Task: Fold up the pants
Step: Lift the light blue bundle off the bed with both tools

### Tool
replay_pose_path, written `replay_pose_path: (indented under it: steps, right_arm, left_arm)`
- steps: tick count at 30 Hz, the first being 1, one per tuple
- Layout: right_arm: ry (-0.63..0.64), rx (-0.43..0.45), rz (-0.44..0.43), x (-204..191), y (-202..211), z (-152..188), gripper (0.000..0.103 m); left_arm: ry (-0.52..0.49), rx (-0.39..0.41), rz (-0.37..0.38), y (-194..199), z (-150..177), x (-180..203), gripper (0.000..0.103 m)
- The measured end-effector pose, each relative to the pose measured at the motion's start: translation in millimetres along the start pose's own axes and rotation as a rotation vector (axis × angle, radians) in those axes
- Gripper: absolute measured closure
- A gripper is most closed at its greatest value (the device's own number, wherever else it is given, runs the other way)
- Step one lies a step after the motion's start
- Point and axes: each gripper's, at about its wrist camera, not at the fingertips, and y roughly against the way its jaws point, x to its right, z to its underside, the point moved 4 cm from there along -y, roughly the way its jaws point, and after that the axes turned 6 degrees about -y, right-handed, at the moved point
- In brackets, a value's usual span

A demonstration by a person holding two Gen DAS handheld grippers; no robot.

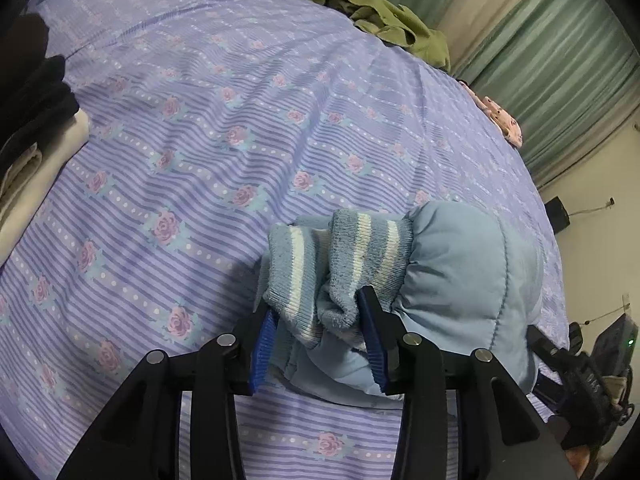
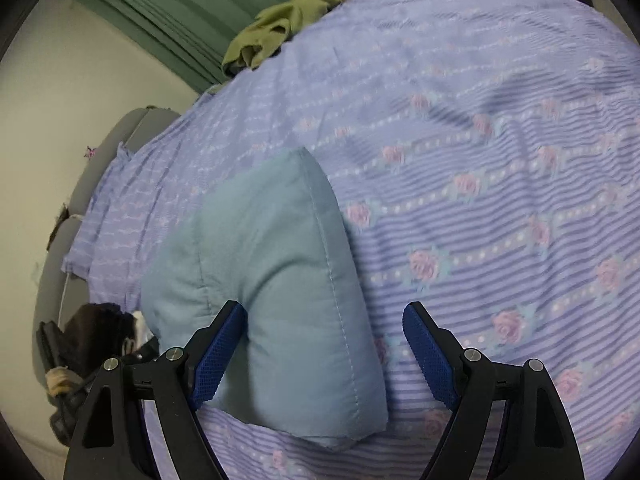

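Striped floral bedsheet (image 1: pixel 200 152) carries blue pants (image 2: pixel 272 288), green curtains (image 1: pixel 560 64) behind.

**Layout on bed, both wrist views**

Pants (image 1: pixel 460 280) are bunched on the bedspread (image 1: pixel 200 140), cuffs between the left gripper (image 1: pixel 320 332) fingers. In the right view, pants (image 2: pixel 272 280) lie left of centre of the right gripper (image 2: pixel 324 356). A crumpled garment (image 1: pixel 384 20) lies far ahead.

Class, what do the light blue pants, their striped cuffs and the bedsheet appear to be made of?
Pants: matte, puffy padded fabric, probably quilted cotton or polyester, judging by the stitched seams.
Cuffs: ribbed knit, slightly fuzzy, with blue and white stripes.
Bedsheet: thin woven cloth, likely cotton, printed with roses; it wrinkles softly.
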Motion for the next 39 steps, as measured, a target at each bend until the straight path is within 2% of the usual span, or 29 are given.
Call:
replay_pose_path:
  steps: [5,7,8,12,14,16,19,23,25,28,31,36,39]
  right_arm:
    - [0.058,-0.045,0.036,-4,-26,2,0.024]
    - [0.093,-0.04,0.066,-7,-30,1,0.032]
    - [0.096,-0.038,0.069,-9,-30,1,0.042]
    - [0.133,0.0,0.14,-16,-28,2,0.046]
    - [0.141,0.016,0.169,-18,-26,4,0.046]
    - [0.143,0.027,0.183,-18,-24,5,0.046]
    - [0.14,0.037,0.194,-17,-22,6,0.046]
    - [0.135,0.046,0.198,-13,-19,9,0.046]
    - [0.138,0.049,0.202,-13,-18,9,0.046]
    - [0.136,0.051,0.198,-12,-19,9,0.046]
    - [0.135,0.053,0.195,-10,-19,10,0.046]
    - [0.132,0.051,0.189,-8,-20,9,0.046]
    - [0.122,0.05,0.18,-7,-21,9,0.046]
  left_arm:
    - [0.01,-0.011,0.014,0,0,-10,0.053]
    - [0.014,-0.009,0.02,7,-2,-10,0.047]
    - [0.016,-0.003,0.015,11,-2,-10,0.043]
    - [0.077,0.048,0.001,39,-2,-9,0.034]
    - [0.11,0.075,0.034,49,0,-6,0.024]
    - [0.153,0.073,0.099,49,4,0,0.018]
    - [0.22,0.028,0.159,32,14,8,0.016]
    - [0.296,-0.021,0.143,3,24,9,0.016]
    - [0.314,-0.019,0.144,-6,26,7,0.014]
    - [0.332,-0.023,0.15,-19,29,1,0.005]
    - [0.351,-0.028,0.177,-29,33,-7,0.001]
    - [0.378,-0.007,0.225,-45,37,-12,0.0]
    - [0.361,0.007,0.238,-56,29,-8,0.0]
